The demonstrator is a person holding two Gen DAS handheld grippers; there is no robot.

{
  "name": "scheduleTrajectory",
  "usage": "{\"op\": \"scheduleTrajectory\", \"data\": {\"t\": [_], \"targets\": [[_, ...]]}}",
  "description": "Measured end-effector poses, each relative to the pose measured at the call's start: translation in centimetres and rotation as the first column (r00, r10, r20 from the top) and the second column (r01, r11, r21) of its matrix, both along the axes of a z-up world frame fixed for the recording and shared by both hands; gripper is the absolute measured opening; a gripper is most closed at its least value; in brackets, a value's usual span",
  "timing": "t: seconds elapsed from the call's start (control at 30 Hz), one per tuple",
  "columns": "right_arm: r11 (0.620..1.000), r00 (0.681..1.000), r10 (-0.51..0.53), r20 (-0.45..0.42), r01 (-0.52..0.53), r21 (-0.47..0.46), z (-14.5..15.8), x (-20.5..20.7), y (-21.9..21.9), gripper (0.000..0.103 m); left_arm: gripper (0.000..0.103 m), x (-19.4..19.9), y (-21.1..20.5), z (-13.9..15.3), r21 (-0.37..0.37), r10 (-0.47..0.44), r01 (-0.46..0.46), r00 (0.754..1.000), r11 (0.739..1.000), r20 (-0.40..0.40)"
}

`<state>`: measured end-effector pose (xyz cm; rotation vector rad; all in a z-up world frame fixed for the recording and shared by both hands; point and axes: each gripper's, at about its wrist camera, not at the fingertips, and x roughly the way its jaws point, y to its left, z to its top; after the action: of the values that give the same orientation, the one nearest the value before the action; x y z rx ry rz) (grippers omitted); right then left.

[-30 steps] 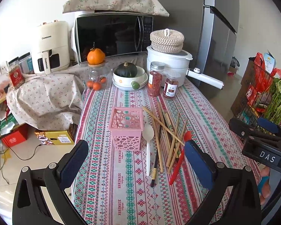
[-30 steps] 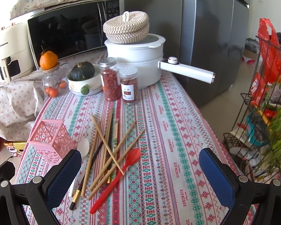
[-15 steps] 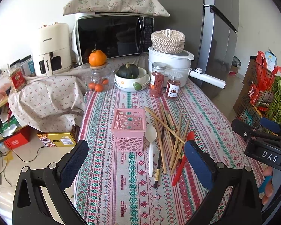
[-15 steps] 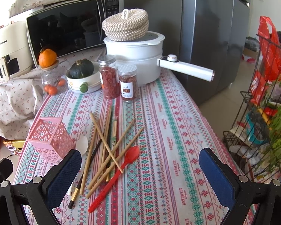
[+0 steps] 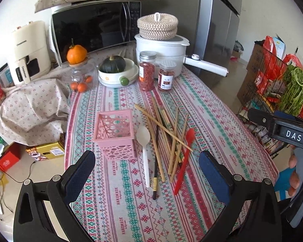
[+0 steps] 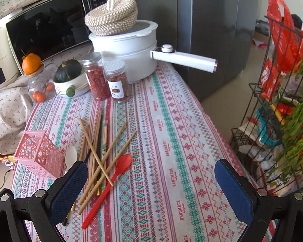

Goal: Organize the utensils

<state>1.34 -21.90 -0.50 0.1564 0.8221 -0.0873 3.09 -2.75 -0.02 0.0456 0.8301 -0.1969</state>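
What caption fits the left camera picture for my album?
Open left claw above spoons, chopsticks and a pink basket.

Table under a striped, patterned tablecloth (image 5: 202, 109) carries a pink perforated plastic basket (image 5: 115, 135), scattered bamboo chopsticks (image 5: 167, 133), a white plastic spoon (image 5: 144, 147), a red plastic spoon (image 5: 184, 157) — two red-filled jars (image 5: 146, 70) behind.

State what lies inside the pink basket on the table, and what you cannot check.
Through the open top of the pink basket only its own perforated walls show; no utensil stands in it. The floor near its front wall is hidden. The white spoon lies outside, beside it.
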Motion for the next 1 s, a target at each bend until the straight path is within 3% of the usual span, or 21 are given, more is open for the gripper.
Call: {"op": "scheduleTrajectory", "data": {"t": [0.17, 0.27, 0.37, 0.53, 0.63, 0.73, 1.0], "targets": [[0.995, 0.998, -0.007, -0.064, 0.013, 0.097, -0.3, 1.4, -1.9, 0.103, 0.103, 2.3, -1.8, 0.5, -0.005, -0.033, 0.033, 0.999, 0.999, -0.043], [0.991, 0.997, -0.018, -0.081, 0.029, 0.128, -0.5, 2.3, -2.9, 0.103, 0.098, 4.3, -2.9, 0.1, -0.021, -0.053, 0.052, 0.993, 0.998, -0.105], [0.983, 0.995, -0.008, -0.1, 0.026, 0.181, -1.3, 3.3, -3.9, 0.095, 0.079, 6.7, -4.2, -1.1, -0.053, -0.072, 0.063, 0.981, 0.997, -0.18], [0.962, 0.985, 0.016, -0.172, 0.032, 0.273, -4.7, 4.6, -5.5, 0.076, 0.042, 11.7, -7.4, -5.3, -0.037, -0.103, 0.096, 0.948, 0.995, -0.3], [0.945, 0.974, 0.03, -0.225, 0.046, 0.323, -6.9, 5.6, -6.6, 0.067, 0.029, 14.9, -8.7, -8.2, -0.062, -0.112, 0.096, 0.927, 0.993, -0.357], [0.947, 0.961, 0.026, -0.276, 0.065, 0.315, -8.5, 6.4, -7.4, 0.061, 0.025, 17.5, -10.0, -10.4, -0.053, -0.106, 0.093, 0.919, 0.994, -0.38], [0.945, 0.959, 0.045, -0.278, 0.049, 0.323, -9.2, 7.2, -8.5, 0.06, 0.022, 22.3, -12.5, -14.9, 0.006, -0.076, 0.087, 0.892, 0.996, -0.445]]}}
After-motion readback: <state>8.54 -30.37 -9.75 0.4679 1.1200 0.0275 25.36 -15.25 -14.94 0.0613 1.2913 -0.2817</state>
